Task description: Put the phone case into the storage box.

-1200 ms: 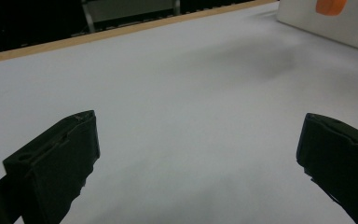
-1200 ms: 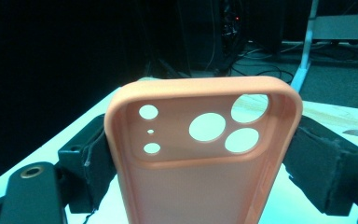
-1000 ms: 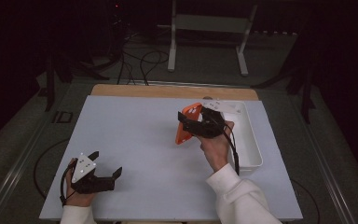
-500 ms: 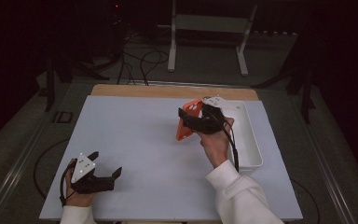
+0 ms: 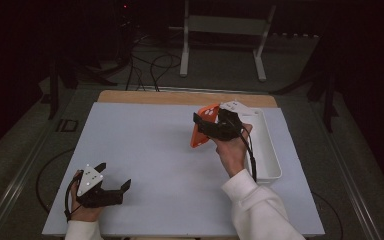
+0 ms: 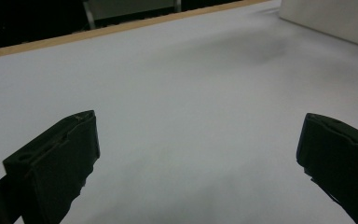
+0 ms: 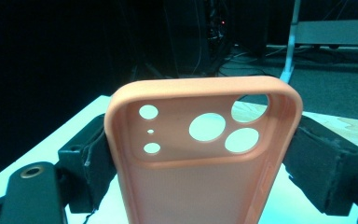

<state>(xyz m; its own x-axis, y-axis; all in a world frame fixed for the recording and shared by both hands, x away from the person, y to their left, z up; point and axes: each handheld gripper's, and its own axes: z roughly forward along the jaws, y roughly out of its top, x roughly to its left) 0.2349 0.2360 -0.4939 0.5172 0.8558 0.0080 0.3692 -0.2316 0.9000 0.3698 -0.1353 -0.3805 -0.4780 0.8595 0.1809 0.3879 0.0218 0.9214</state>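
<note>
the right gripper (image 5: 203, 131) has its fingers (image 7: 86, 158) pressed on the two long sides of an orange phone case (image 7: 200, 154), one finger on each side. the case is held up in the air above the bench (image 5: 145, 150), near the right middle of it. its long way goes up and down, tipped a little. the end with the round camera holes points up and away from the hand. its hollow inside faces the right gripper's camera. the person's right hand (image 5: 232, 150) holds this gripper, with a white sleeve (image 5: 255, 210) behind it. just to the right of the hand sits a white tray (image 5: 270, 150) on the bench.

the left gripper (image 5: 114, 176) rests low at the near left corner of the bench. its fingers (image 6: 56, 163) are wide apart with nothing between them, and just bare bench lies in front.
</note>
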